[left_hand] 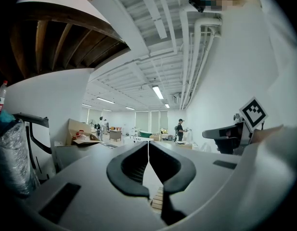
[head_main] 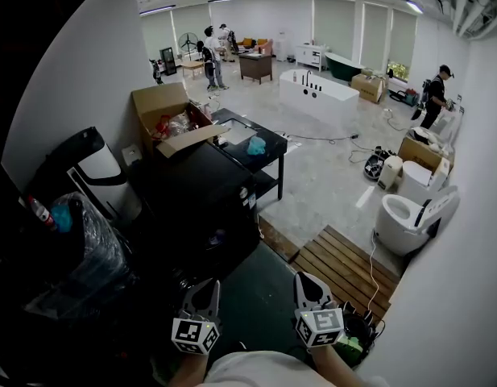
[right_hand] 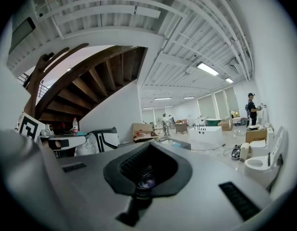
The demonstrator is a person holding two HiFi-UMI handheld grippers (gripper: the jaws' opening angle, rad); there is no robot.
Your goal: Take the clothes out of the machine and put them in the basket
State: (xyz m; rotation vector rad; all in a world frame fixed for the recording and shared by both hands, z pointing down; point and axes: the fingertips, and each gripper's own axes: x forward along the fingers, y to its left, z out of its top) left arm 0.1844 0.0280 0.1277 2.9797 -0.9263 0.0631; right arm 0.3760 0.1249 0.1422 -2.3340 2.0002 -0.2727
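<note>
Clothes and basket cannot be made out; the dark machine (head_main: 193,210), judged to hold the clothes, stands just ahead, beside a black surface (head_main: 268,160). Left tongs (head_main: 204,290) and right tongs (head_main: 307,280), both closed and empty, are held level, seemingly poised before reaching in

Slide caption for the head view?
Shut, empty left gripper and right gripper in the foreground; toilet, bathtub and cardboard box in the room beyond.

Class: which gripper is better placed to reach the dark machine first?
Likely left: the left gripper sits nearer the dark machine; the right gripper is further to its right. Both are shut.
</note>
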